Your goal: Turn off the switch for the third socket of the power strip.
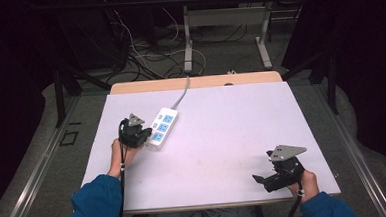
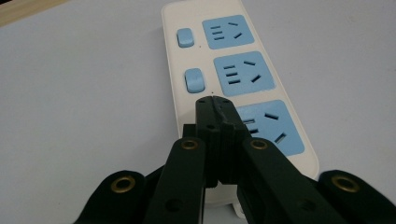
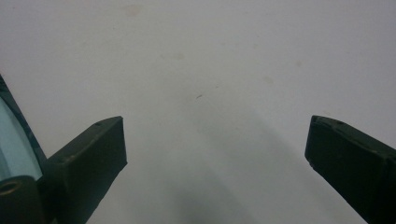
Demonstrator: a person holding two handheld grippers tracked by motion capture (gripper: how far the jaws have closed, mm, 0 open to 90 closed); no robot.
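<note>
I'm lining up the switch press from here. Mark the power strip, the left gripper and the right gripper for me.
power strip (image 2: 243,70): left gripper view, on the middle blue socket face.
left gripper (image 2: 215,100): left gripper view, at the closed jaw tips over the strip.
right gripper (image 1: 260,177): high view, between its spread jaw tips.

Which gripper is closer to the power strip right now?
Left. The left gripper is shut, its tips over the near end of the power strip. The right gripper sits open, far off near the table's front right edge.
</note>
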